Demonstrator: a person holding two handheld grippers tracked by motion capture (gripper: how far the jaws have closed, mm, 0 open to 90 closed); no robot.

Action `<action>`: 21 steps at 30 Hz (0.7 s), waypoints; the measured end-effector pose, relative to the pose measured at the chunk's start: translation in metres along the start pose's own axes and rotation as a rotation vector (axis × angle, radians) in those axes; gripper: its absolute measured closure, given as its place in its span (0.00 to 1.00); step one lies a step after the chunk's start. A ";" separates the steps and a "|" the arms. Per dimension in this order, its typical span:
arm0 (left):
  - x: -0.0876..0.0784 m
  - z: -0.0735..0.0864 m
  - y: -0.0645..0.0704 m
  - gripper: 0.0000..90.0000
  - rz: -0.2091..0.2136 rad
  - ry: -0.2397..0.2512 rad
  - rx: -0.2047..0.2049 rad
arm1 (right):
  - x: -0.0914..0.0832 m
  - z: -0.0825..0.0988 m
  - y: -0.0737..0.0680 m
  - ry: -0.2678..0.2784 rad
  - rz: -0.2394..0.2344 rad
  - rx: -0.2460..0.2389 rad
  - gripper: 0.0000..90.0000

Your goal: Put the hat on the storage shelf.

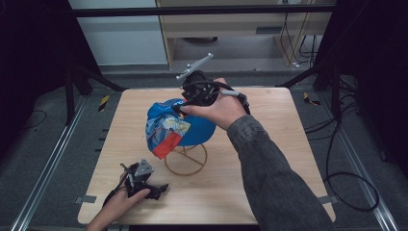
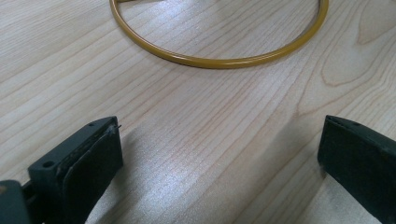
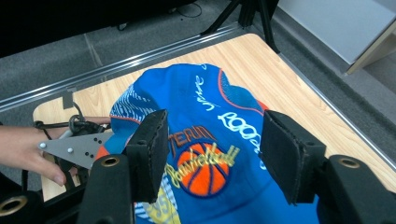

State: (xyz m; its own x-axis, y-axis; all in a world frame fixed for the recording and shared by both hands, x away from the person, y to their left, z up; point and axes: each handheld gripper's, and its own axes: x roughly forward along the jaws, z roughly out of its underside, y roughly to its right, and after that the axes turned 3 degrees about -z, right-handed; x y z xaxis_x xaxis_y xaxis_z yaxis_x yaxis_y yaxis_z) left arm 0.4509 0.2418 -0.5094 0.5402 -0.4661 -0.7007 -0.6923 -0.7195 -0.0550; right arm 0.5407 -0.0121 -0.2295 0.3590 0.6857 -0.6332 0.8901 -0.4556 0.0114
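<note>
The blue cap [image 1: 180, 126] sits draped over a yellow wire stand [image 1: 185, 160] near the middle of the wooden table [image 1: 269, 159]. On its crown [image 3: 210, 140] an orange basketball patch carries yellow script that looks like "Basketball", with "TEAM" in orange above it. White handwriting runs across the blue panels to the right, too loose to read for certain. Orange and patterned fabric hangs at the cap's near left side.

Your right gripper [image 1: 185, 105] hovers at the cap's far top edge. Its jaws stand apart with nothing pinched between them; the pads sit just above the cloth.

Your left gripper [image 1: 156, 188] rests on the table at the near left. Its jaws are spread wide and empty, facing the stand's round base ring [image 2: 219, 58].
</note>
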 end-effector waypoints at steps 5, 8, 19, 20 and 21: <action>0.000 0.000 0.000 0.00 0.000 0.000 0.000 | -0.011 0.004 0.002 0.006 0.015 0.007 0.46; 0.000 0.000 0.000 0.00 0.000 -0.001 0.000 | -0.015 0.008 0.004 0.011 0.019 0.013 0.45; 0.000 0.000 0.000 0.00 0.001 0.000 -0.001 | -0.037 0.024 0.011 0.029 0.064 0.040 0.36; 0.000 0.000 0.000 0.00 0.001 -0.001 -0.001 | -0.041 0.026 0.011 0.035 0.072 0.046 0.34; 0.000 0.000 0.000 0.00 0.001 -0.001 0.000 | -0.043 0.028 0.011 0.040 0.078 0.048 0.31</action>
State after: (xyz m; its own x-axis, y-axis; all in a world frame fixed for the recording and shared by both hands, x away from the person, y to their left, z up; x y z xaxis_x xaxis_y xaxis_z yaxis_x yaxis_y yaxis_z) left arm 0.4509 0.2418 -0.5094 0.5392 -0.4660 -0.7016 -0.6925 -0.7193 -0.0544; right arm 0.5275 -0.0626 -0.2234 0.4381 0.6690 -0.6004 0.8451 -0.5342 0.0215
